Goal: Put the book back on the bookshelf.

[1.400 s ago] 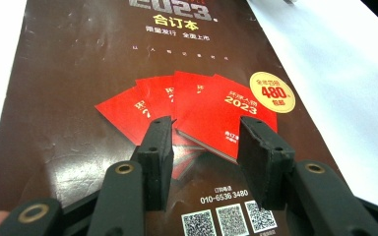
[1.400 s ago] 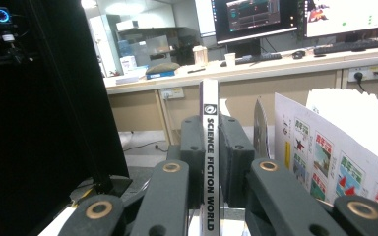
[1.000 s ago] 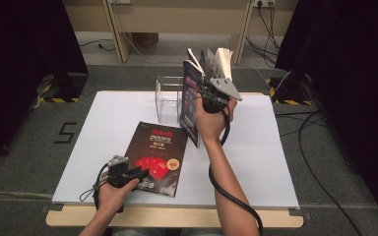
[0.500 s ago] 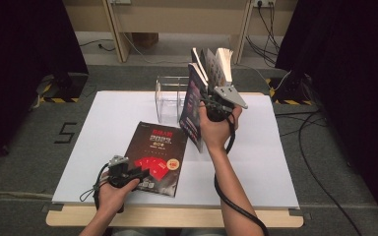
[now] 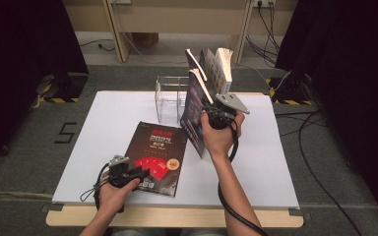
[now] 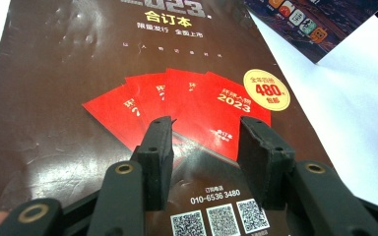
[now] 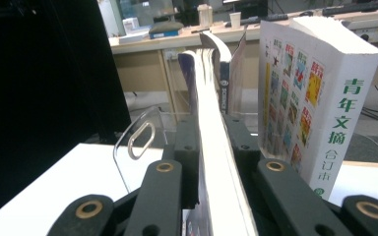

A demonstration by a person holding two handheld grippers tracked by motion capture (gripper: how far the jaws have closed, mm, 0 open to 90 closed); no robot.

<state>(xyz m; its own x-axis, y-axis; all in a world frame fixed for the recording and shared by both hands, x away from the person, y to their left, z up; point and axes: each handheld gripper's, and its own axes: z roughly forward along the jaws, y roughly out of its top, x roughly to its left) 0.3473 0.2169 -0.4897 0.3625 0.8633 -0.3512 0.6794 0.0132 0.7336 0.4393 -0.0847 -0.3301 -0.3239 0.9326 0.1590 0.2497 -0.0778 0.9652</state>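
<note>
A dark magazine [image 5: 160, 147] with red cards on its cover lies flat at the table's front. My left gripper [image 5: 146, 173] rests on its near end, open, with both pads on the cover [image 6: 78, 73] and nothing between them [image 6: 209, 130]. My right gripper [image 5: 205, 112] holds a thick dark-covered book [image 5: 194, 115] upright on the table, just in front of a clear acrylic stand [image 5: 170, 98]. Its jaws have just eased open a little. In the right gripper view the book's page edge [image 7: 209, 88] still runs tightly between the two fingers [image 7: 187, 142].
Several books [image 5: 216, 66] stand upright at the back, among them a thick white one [image 7: 320, 73] just right of the held book. The white table [image 5: 103, 128] ends at a wooden front edge. Cables lie on the floor at the right.
My right hand has shifted the upright book slightly to the right and down. The left gripper has stayed on the flat magazine.
</note>
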